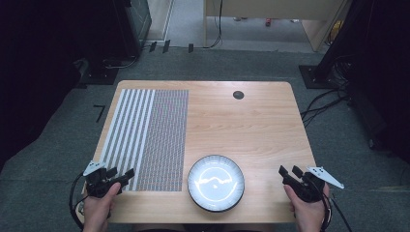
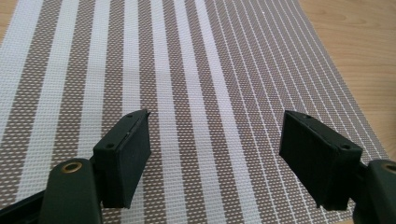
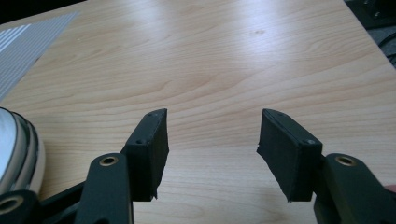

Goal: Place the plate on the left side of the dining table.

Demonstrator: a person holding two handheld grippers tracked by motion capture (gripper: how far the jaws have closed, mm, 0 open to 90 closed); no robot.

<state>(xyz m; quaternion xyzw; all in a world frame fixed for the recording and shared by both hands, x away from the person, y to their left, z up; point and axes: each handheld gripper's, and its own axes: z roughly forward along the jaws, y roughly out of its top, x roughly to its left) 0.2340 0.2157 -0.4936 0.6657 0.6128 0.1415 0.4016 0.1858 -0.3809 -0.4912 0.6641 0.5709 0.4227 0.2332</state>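
1. A round white plate [image 1: 215,183] with a dark rim sits near the table's [image 1: 251,125] near edge, right of a striped placemat [image 1: 147,137].
2. The left gripper [image 2: 215,144] and right gripper [image 3: 212,144] gape wide, empty.
3. The right gripper view crops the plate at its left edge.

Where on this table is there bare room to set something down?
The bare wood of the table is free from the striped placemat rightward to the far edge, behind the plate, apart from a small dark disc. Another patch lies between plate and right gripper. The left side is covered by the mat.
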